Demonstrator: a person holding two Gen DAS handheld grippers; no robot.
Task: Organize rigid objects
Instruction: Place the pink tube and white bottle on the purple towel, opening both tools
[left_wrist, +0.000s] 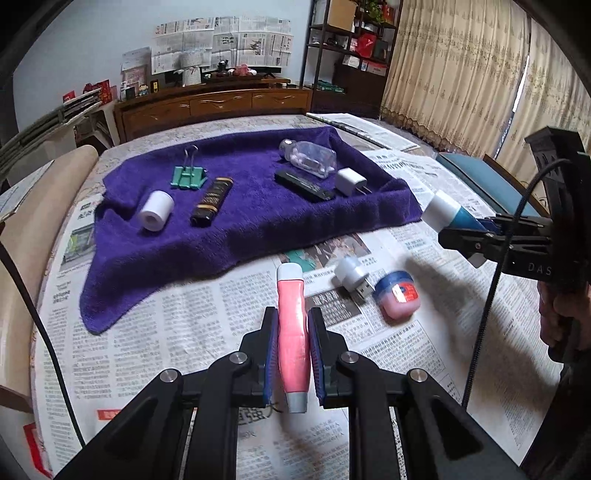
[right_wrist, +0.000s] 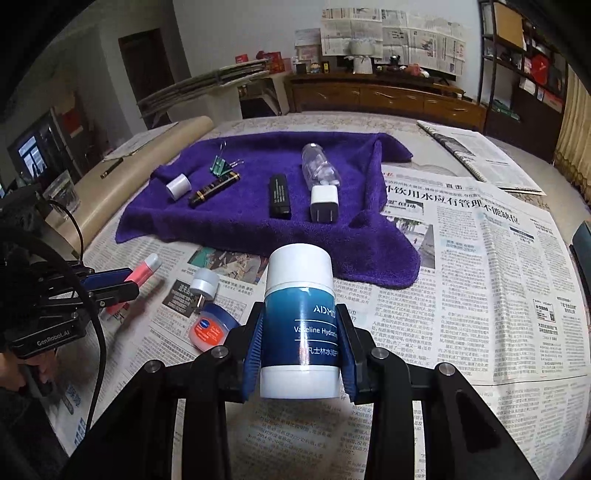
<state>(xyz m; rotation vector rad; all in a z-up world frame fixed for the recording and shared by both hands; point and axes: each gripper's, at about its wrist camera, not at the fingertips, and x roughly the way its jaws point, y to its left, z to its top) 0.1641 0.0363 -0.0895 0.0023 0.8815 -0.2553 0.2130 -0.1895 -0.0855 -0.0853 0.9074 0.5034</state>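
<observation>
The left gripper (left_wrist: 292, 345) is pressed onto a pink tube (left_wrist: 291, 332), which is pinched across its middle so that both capped ends stick out past the pads; such a grip is judged to keep the slim tube from pivoting. In the right wrist view the right gripper (right_wrist: 300, 341) is clamped on a blue-and-white bottle (right_wrist: 300, 321), held around its broad body with the white cap pointing toward 12 o'clock, presumably so the label side stays steady between the pads.

A purple towel (left_wrist: 236, 236) is spread over the newspaper (left_wrist: 155, 332) toward 12 o'clock of both grippers; it appears to serve as the sorting area, since items are already laid there in loose rows: a green binder clip (left_wrist: 188, 176), a white roll (left_wrist: 156, 211), a dark patterned tube (left_wrist: 212, 201), a black bar (left_wrist: 304, 184), a white charger (left_wrist: 351, 181) and a clear bottle (left_wrist: 310, 157) lying on its side.

Off the towel, at about 1 o'clock of the left gripper, a small USB light (left_wrist: 351, 275) and a small jar of pink balm (left_wrist: 397, 295) rest on the newspaper just beside each other; these are judged still to be sorted. Both held items seem destined for the towel's bare near portion, though this cannot be confirmed.
</observation>
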